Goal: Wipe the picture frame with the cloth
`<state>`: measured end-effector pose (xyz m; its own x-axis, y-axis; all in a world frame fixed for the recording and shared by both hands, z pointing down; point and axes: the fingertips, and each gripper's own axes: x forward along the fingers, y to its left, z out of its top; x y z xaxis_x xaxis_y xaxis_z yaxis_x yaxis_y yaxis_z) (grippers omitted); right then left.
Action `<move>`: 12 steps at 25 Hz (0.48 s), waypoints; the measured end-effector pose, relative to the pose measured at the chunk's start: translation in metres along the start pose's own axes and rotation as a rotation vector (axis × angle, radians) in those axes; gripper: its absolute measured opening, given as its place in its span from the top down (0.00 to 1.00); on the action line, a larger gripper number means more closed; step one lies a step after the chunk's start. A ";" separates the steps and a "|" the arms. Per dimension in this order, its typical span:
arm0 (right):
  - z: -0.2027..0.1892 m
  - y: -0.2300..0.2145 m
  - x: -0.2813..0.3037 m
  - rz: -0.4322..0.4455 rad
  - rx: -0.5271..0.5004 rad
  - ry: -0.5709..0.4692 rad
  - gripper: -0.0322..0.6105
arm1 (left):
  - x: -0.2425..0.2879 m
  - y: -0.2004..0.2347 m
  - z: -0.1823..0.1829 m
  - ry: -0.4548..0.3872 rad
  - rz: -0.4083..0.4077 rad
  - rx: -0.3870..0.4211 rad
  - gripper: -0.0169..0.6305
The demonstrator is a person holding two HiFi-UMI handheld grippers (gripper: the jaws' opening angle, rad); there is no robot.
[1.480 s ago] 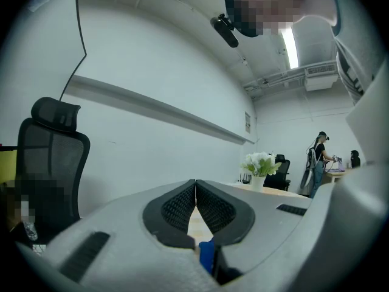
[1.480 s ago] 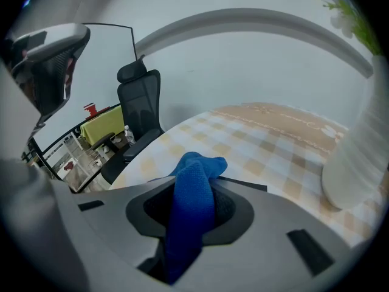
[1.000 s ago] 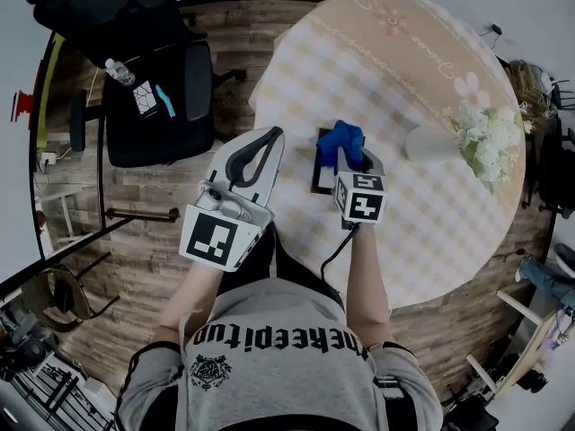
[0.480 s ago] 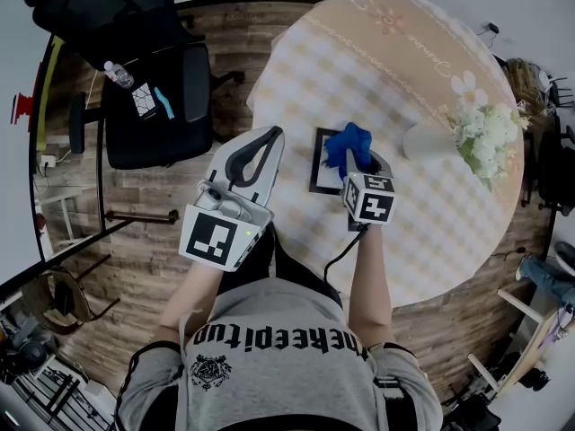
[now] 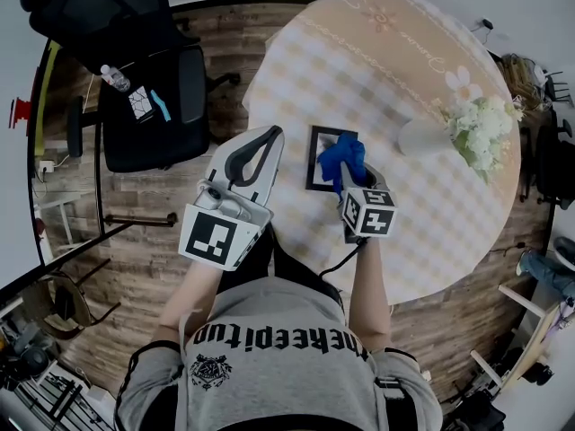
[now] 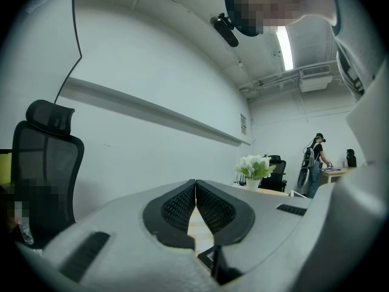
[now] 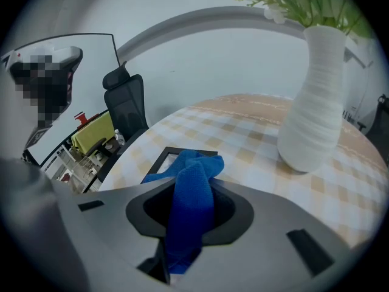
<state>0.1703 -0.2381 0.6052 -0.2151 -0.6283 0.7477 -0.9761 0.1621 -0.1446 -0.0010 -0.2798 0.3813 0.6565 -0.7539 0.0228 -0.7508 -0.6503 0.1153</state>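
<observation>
Head view shows the right gripper (image 5: 349, 176) drawn back toward the person (image 5: 278, 357) since a second ago. The blue cloth (image 5: 342, 157) has slid with it down the picture frame (image 5: 320, 160), so the frame's top edge and the side away from the vase now lie bare. The left gripper (image 5: 269, 137) has not moved.

The frame lies flat on a round table (image 5: 422, 223) under a checked tablecloth (image 5: 395, 61). It is near the white vase (image 5: 429, 140) of white flowers (image 5: 483, 133) but apart from it, on the vase's side toward the left gripper. Beyond the table's edge is a wood-plank floor (image 5: 135, 232). A black office chair (image 5: 157, 97) stands well apart from the vase, past the left gripper.

Right gripper view shows the jaws clamped on the cloth, which bunches up between them and drapes forward onto the frame. The vase stands upright off to one side. Left gripper view shows its jaws pressed together at the tips with nothing between them, held off the table's edge and facing a white wall (image 6: 152, 72).
</observation>
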 end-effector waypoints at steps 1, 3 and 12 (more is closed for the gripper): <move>-0.002 0.003 0.000 0.004 0.000 0.002 0.80 | 0.000 0.003 0.000 0.000 0.000 -0.001 0.95; -0.005 0.008 -0.002 0.012 -0.004 0.002 0.80 | -0.001 0.005 0.000 0.010 -0.001 -0.008 0.95; -0.006 0.018 0.003 0.042 -0.038 -0.019 0.80 | -0.005 0.002 0.001 0.008 0.003 -0.006 0.95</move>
<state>0.1526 -0.2323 0.6084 -0.2568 -0.6346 0.7290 -0.9644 0.2171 -0.1507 -0.0059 -0.2773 0.3802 0.6550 -0.7550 0.0312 -0.7522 -0.6477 0.1211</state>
